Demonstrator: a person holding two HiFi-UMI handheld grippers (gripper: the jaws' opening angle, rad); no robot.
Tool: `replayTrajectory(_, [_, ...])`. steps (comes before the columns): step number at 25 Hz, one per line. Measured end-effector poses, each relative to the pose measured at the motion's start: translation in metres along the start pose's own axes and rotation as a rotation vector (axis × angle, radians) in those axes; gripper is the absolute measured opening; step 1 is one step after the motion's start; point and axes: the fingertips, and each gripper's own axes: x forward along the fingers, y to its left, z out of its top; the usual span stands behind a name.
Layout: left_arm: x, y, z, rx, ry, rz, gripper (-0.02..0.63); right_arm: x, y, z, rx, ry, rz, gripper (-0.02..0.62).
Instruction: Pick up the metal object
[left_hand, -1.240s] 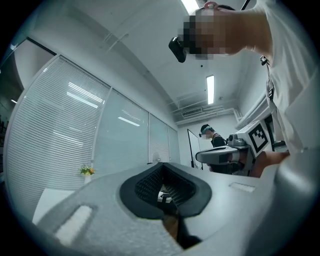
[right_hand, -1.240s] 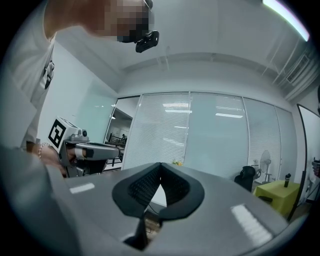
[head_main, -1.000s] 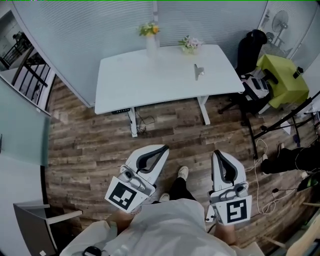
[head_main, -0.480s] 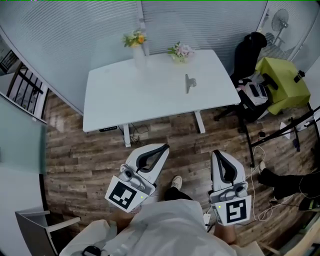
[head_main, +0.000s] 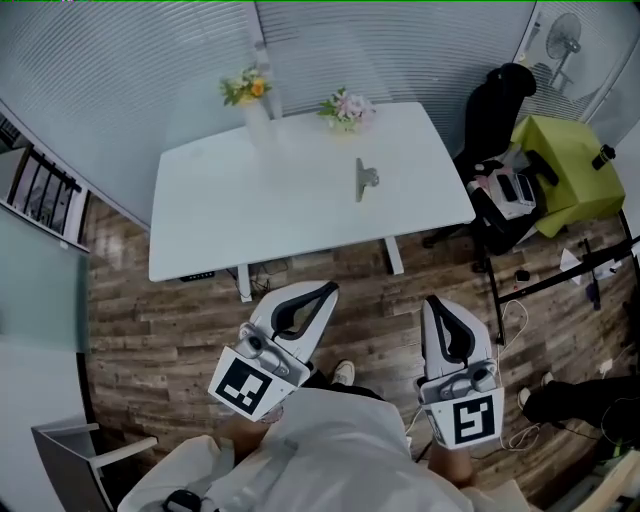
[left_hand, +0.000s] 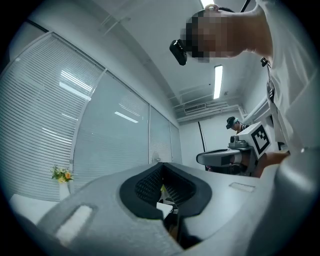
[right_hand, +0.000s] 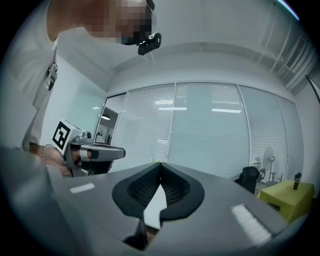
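Note:
The metal object (head_main: 363, 180), a small grey piece, lies on the right half of the white table (head_main: 250, 220) ahead of me in the head view. Both grippers are held low over the wooden floor, well short of the table and apart from the object. My left gripper (head_main: 327, 292) has its jaws together with nothing between them; in the left gripper view (left_hand: 160, 164) the tips meet. My right gripper (head_main: 436, 304) is shut too, also empty, its tips touching in the right gripper view (right_hand: 160, 164).
A vase of yellow flowers (head_main: 246, 90) and a pink bunch (head_main: 346, 107) stand at the table's far edge. To the right are a black office chair (head_main: 497, 105), a yellow-green box (head_main: 563, 160) and a stand with cables (head_main: 560, 275). A grey chair (head_main: 75, 445) is at the lower left.
The table and the metal object have come nearer and slid left in the head view as the person walks forward. Both grippers keep their pose and stay shut.

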Motion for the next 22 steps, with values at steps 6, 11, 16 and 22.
replayTrajectory(6, [0.021,0.016,-0.004,-0.020,-0.005,0.015,0.005,0.021,-0.019,-0.008,0.016,0.003,0.016,0.005])
replayTrajectory(11, [0.035,0.040,-0.012,-0.015,-0.008,0.017,0.005,0.048,-0.027,-0.015,0.025,-0.007,0.030,0.003])
replayTrajectory(16, [0.055,0.070,-0.022,-0.006,-0.005,0.009,0.005,0.088,-0.033,-0.023,0.031,-0.011,0.054,0.003])
replayTrajectory(22, [0.083,0.125,-0.025,-0.004,-0.010,0.003,0.005,0.150,-0.047,-0.024,0.034,-0.006,0.070,0.003])
